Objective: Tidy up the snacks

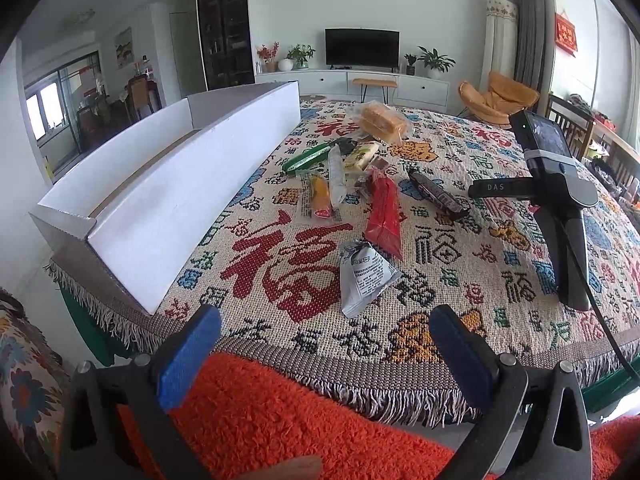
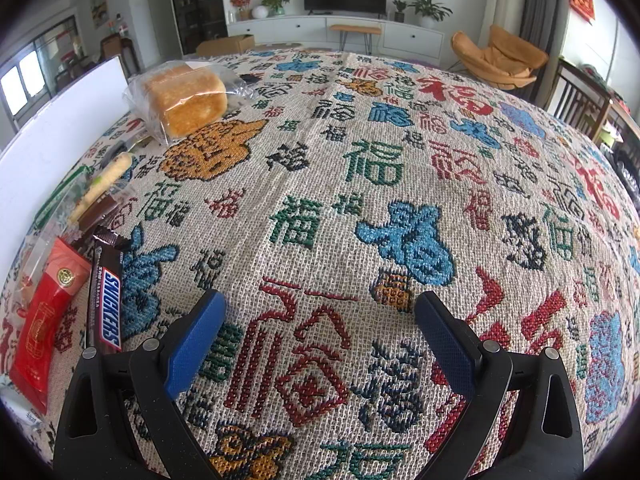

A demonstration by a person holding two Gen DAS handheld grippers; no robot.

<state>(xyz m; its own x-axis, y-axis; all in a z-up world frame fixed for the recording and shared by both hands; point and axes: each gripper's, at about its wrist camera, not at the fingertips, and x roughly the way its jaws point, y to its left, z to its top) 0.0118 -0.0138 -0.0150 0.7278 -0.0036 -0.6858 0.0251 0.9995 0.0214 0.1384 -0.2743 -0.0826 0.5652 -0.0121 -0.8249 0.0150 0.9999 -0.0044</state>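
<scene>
Several snacks lie on a patterned tablecloth (image 1: 460, 288): a grey-white packet (image 1: 364, 278), a red packet (image 1: 384, 216), a Snickers bar (image 1: 438, 196), an orange packet (image 1: 320, 198), a green bar (image 1: 306, 159) and bagged bread (image 1: 380, 120). A long white cardboard box (image 1: 160, 200) stands at the left. My left gripper (image 1: 324, 344) is open and empty at the near table edge, just short of the grey-white packet. My right gripper (image 2: 320, 336) is open and empty over bare cloth, with the Snickers bar (image 2: 106, 300), red packet (image 2: 46, 320) and bread (image 2: 188, 98) to its left.
The right gripper's body (image 1: 560, 200) stands over the table's right side in the left wrist view. An orange shaggy rug (image 1: 300, 420) lies below the near table edge. A patterned cushion (image 1: 24, 380) is at the left. A TV (image 1: 362, 46) and orange chair (image 1: 496, 100) stand far behind.
</scene>
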